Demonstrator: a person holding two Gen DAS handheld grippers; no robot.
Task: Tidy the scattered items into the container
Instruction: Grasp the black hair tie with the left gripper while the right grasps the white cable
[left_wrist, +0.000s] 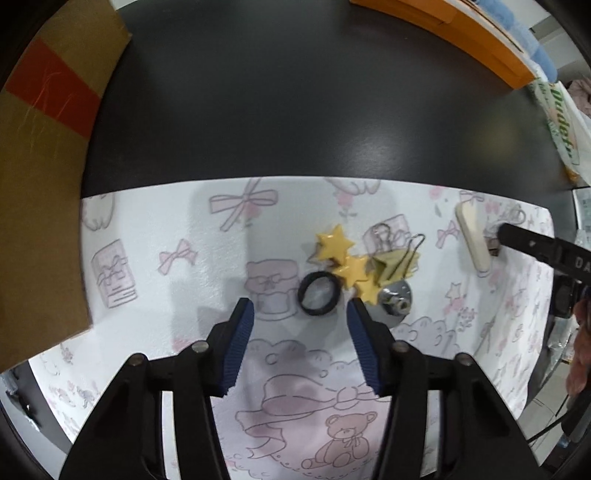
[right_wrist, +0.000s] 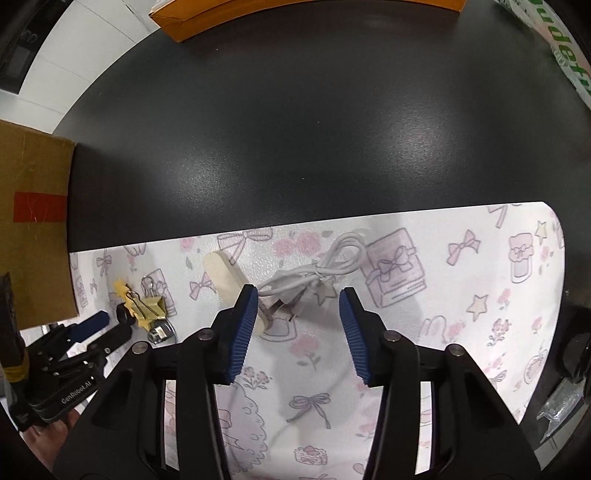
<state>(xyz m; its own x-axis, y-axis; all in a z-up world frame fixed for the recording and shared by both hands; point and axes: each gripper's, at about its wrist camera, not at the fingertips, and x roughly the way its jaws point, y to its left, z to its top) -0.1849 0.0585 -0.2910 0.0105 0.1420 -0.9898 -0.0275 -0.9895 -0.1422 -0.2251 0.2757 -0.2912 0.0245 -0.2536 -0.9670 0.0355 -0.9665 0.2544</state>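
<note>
Both tools stand spread with ribbed blue pads, pinching nothing. The left tool (left_wrist: 301, 314) hangs over a black rubber ring (left_wrist: 318, 293) on the printed mat (left_wrist: 155, 229) covering the matte black worktop (left_wrist: 295, 110); beside the ring lie glossy yellow stars (left_wrist: 334, 242) and a wire-handled binder clip (left_wrist: 393, 264). The right tool (right_wrist: 297, 304) is above a coiled white cable (right_wrist: 321, 269), next to a flat wooden stick (right_wrist: 225, 275); a cardboard box (right_wrist: 33, 221) sits at the left

Patterned mat (left_wrist: 155, 229) on worktop (left_wrist: 295, 110), star clips (left_wrist: 343, 258) beside rubber ring (left_wrist: 318, 293), coiled cable (right_wrist: 325, 269) right of wooden stick (right_wrist: 225, 277), cardboard box (left_wrist: 40, 184) far left
</note>
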